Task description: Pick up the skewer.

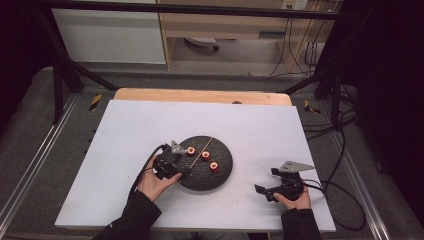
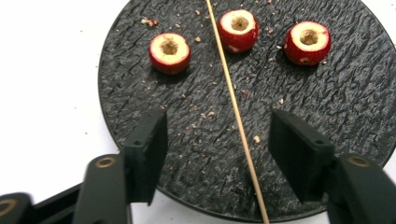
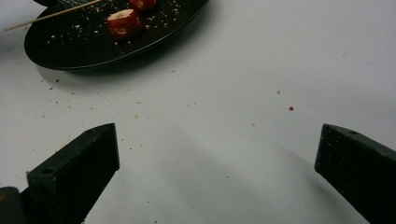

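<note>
Between the jaws of the left gripper (image 2: 217, 154), in the left gripper view, a thin wooden skewer (image 2: 236, 114) lies flat on the black plate (image 2: 355, 107), running away from the gripper toward the far rim. The skewer sits nearer the jaw at the right of that view than the other; neither pad touches it. These jaws stand partly spread and hold nothing. Ahead of them, three red cored fruits rest upright on the plate with their hollow tops up: one fruit (image 2: 169, 52) beyond the jaw at the left of that view, a second (image 2: 238, 30) just right of the skewer, apparently touching it, and a third (image 2: 307, 42) beyond the other jaw. Crumbs are scattered across the plate surface. In the high view, the left gripper (image 1: 186, 161) hovers over the near left rim of the plate (image 1: 222, 175), which rests on the white tabletop (image 1: 150, 125). The right gripper (image 1: 266, 181) is held well apart from the plate, over bare tabletop. Its jaws are spread wide with nothing between them; in the right gripper view the plate (image 3: 70, 46) lies far ahead and to the left of the jaws.
</note>
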Demonstrator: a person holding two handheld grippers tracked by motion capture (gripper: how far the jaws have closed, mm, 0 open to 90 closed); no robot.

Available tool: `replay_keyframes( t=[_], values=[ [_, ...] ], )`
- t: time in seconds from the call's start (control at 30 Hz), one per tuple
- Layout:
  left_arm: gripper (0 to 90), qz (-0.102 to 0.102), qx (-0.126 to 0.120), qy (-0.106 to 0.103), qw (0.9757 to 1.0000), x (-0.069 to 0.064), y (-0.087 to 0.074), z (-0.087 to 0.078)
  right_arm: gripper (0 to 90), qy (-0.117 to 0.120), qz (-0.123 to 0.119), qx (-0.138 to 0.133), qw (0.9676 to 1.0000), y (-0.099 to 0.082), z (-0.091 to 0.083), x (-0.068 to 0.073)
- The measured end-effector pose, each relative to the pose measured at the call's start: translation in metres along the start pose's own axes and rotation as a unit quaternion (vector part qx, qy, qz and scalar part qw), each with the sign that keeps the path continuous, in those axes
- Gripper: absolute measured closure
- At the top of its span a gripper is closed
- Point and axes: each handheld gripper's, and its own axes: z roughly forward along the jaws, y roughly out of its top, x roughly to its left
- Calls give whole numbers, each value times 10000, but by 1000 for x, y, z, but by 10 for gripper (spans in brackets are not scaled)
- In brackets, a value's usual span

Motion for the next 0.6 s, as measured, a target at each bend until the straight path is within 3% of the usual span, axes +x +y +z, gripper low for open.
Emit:
replay_keyframes(
  t=[0.1, 0.27, 0.6],
  values=[
    [460, 10, 76, 36, 10000, -1, 1, 2, 8, 8, 4, -3, 10000, 0, 0, 0],
    [528, -115, 193, -77, 9997, -4, 4, 7, 8, 4, 2, 4, 10000, 0, 0, 0],
    [681, -24, 456, 4, 9990, -11, 7, 14, 8, 14, -9, 9, 10000, 0, 0, 0]
  ],
)
